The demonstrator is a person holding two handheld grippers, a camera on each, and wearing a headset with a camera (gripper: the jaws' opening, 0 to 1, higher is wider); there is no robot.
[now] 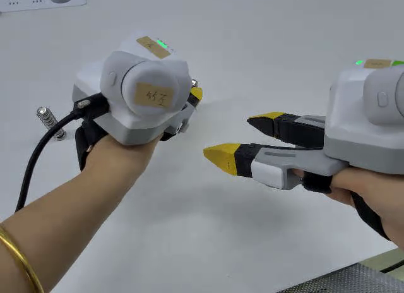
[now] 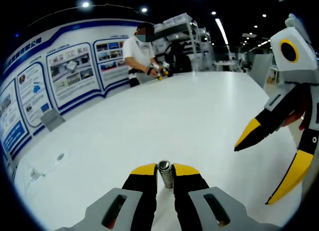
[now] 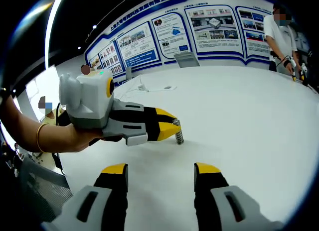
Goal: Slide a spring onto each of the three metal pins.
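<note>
Fingers [image 2: 144, 170] of the left gripper [image 2: 165, 169] pinched a small coiled spring [image 2: 165, 177] between their yellow tips at the lower centre of the left gripper view. The coil stood upright, its foot towards the white desk [image 2: 189, 116]. Whether a metal pin ran up through it could not be made out.

In the right gripper view the same spring [image 3: 178, 136] showed just below those tips at mid-frame, touching the desk or very nearly so. The right gripper [image 3: 162, 170] was held close by, its fingers spread wide with nothing between them, aimed at the spring from the right side of the head view. At the left edge of that view, well apart from both grippers, a second spring [image 1: 49, 121] stood upright and looked already seated on its pin.

The step in hand appeared to be seating the held spring. Doing it well probably meant a light pinch, so the coils were not crushed or bowed. It also meant keeping the spring's axis in line with the pin and pushing straight down rather than at a slant. The left fingers would best part only once the coil sat fully down. The idle right gripper could steady the pin's foot if it began to tip.
</note>
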